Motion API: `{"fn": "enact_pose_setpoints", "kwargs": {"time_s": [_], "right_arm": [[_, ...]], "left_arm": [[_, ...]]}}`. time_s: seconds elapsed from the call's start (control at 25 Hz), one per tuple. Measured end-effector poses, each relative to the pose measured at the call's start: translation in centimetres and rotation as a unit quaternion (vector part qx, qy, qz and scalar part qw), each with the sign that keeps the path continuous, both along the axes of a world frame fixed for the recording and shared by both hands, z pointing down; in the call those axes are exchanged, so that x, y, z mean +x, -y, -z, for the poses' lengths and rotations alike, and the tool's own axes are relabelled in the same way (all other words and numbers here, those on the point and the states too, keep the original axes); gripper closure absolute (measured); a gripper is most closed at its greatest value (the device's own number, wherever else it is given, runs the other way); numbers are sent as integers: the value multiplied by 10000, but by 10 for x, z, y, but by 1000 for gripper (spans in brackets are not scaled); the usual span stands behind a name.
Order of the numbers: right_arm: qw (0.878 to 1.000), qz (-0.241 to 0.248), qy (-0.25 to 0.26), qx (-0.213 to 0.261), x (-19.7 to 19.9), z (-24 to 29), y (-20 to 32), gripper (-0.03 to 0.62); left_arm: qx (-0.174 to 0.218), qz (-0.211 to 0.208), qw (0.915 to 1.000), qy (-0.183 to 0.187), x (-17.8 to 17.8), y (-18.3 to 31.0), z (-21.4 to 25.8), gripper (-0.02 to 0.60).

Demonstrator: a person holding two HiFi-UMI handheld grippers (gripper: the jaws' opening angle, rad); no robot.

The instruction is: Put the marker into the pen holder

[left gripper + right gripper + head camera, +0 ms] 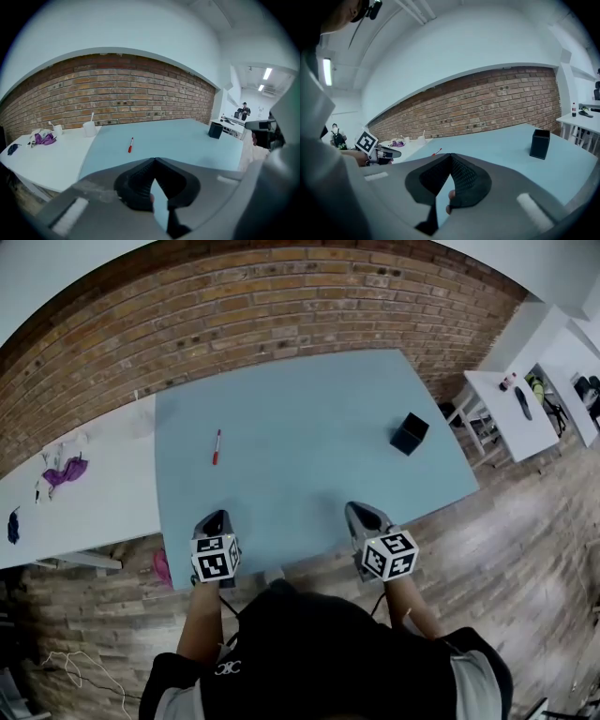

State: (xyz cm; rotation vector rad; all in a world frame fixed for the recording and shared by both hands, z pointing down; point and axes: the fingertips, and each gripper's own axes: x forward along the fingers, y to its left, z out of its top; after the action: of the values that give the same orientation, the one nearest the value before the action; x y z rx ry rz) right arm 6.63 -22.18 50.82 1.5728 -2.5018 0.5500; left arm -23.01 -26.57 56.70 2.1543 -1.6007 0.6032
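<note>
A red marker (pixel 217 446) lies flat on the light blue table (pixel 309 409), left of centre. It also shows in the left gripper view as the marker (pixel 131 145) and in the right gripper view as the marker (pixel 436 152). The black square pen holder (pixel 410 434) stands upright near the table's right edge; the same pen holder (pixel 215 130) (pixel 540 144) appears in both gripper views. My left gripper (pixel 215 520) (pixel 154 160) is at the table's near edge, shut on nothing. My right gripper (pixel 360 512) (pixel 451 155) is beside it at the near edge, tips together and empty.
A white table (pixel 103 493) adjoins on the left, carrying a purple cloth (pixel 64 471) and white cups (pixel 89 128). Another white table (pixel 511 418) with a bottle stands at the right. A brick wall (pixel 234 315) runs behind. Wooden floor lies to the right.
</note>
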Motion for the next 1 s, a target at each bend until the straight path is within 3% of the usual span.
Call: {"fn": "enact_pose_setpoints", "kwargs": {"time_s": [0.12,0.32,0.76,1.0], "right_arm": [[9999,-2,130,-45,-17,2,29,589],[9950,-138,986,-123,-35,23,73,589],[9975,-4,636,-299,-43,22,110,589],[9941,-16,993,-445,-33,23,124,589]], "left_arm": [[-78,-49,10000,-18,-13,29,-4,574],[-203,-115,9997,-79,-26,68,-10,574],[-607,-66,9981,-66,-32,90,-32,571],[-740,-119,9971,147,-25,99,-44,545]]}}
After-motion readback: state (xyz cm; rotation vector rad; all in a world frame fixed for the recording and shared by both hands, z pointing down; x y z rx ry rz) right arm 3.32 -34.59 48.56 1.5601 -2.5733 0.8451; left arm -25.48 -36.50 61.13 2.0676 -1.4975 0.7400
